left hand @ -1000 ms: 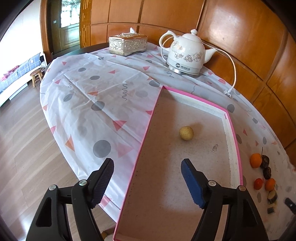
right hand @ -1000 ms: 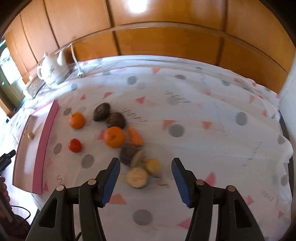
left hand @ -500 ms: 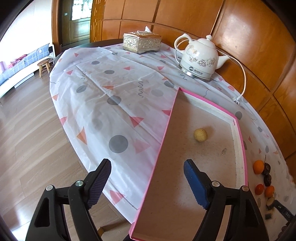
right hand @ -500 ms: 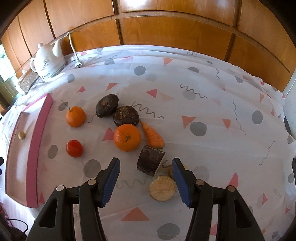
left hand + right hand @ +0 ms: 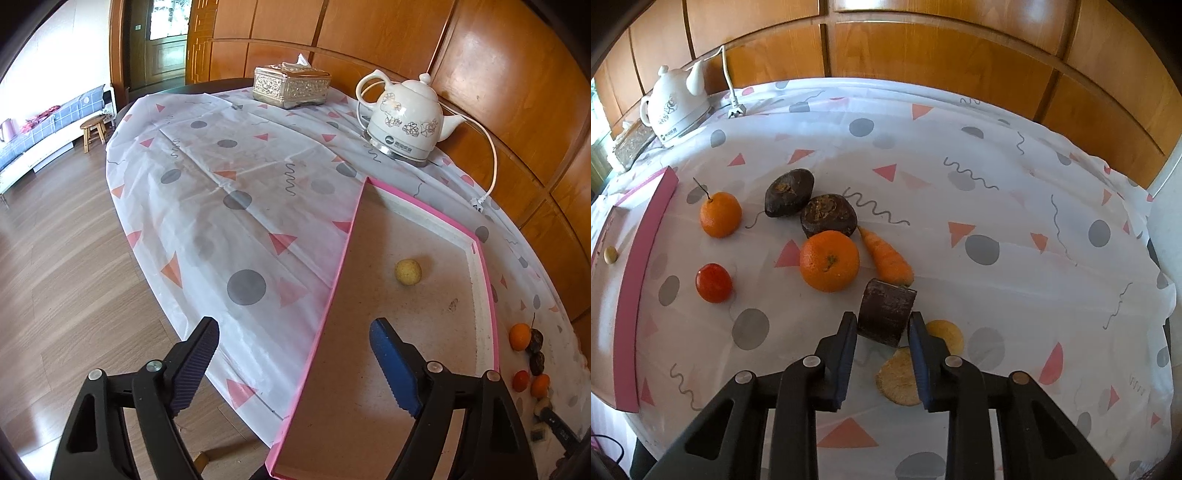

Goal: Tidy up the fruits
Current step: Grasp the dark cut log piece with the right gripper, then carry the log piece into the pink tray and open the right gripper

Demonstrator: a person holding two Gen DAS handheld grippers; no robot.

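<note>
Your left gripper (image 5: 291,363) hangs over the pink-edged tray (image 5: 484,273), jaws opening on nothing; one small, round, pale yellow fruit (image 5: 407,272) lies inside. Your right gripper (image 5: 882,341) is closing on the dark brown cylindrical chunk (image 5: 886,312), pads at its curved sides, flat end toward you, long axis pointing away toward the tapered carrot (image 5: 886,258).

A small round yellowish fruit (image 5: 407,272) lies in the pink-rimmed shallow tray (image 5: 484,266) on the table (image 5: 960,206). At the tray's twelve o'clock stands a white ceramic kettle (image 5: 404,118), a silver tissue box (image 5: 291,85) at its nine o'clock. At the tray's three o'clock, fruits cluster: a large orange (image 5: 829,260) between a small red tomato (image 5: 713,283) and an orange carrot (image 5: 886,256).
</note>
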